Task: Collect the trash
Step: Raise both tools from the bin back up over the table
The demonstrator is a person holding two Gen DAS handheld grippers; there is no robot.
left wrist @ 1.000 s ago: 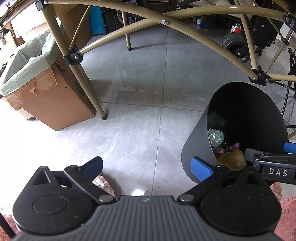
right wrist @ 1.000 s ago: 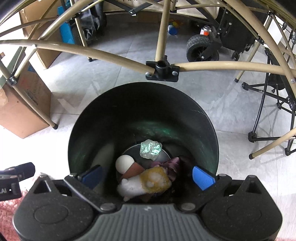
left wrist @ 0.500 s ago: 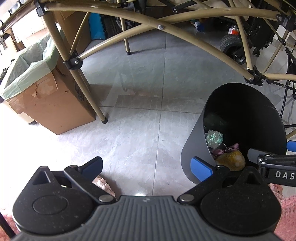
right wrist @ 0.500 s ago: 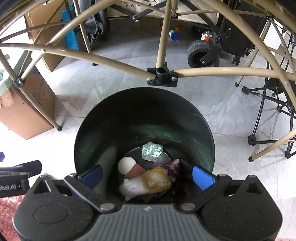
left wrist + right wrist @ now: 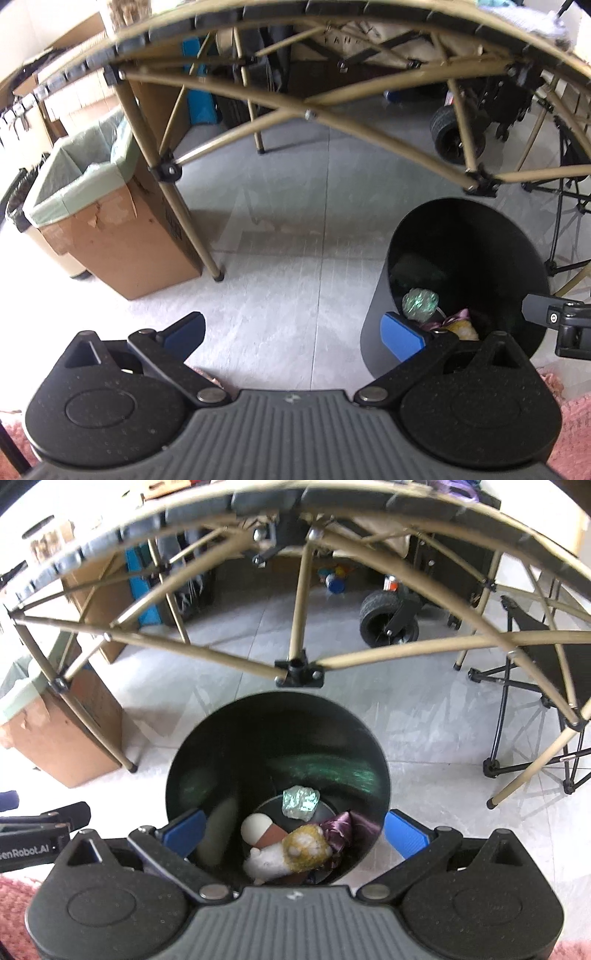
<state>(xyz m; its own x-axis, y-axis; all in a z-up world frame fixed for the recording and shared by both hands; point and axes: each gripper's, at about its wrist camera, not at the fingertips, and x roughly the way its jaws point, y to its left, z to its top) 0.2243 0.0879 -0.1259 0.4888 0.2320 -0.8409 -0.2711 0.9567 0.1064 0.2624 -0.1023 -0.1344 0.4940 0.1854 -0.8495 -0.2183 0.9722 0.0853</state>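
Hovering above a black bin [image 5: 277,746] on the grey tiled floor [image 5: 280,229], the right claw [image 5: 293,832] held its blue fingers [image 5: 404,836] wide apart and empty. Trash lay at the bin's bottom: a crumpled green wrapper [image 5: 301,802], a yellow and white lump [image 5: 304,853], purple fabric [image 5: 338,830]. The left claw [image 5: 293,332], also spread and empty, hung over bare floor just left of the bin. A lined cardboard box [image 5: 122,229] stood well apart, beside a folding frame's tan leg [image 5: 188,225].
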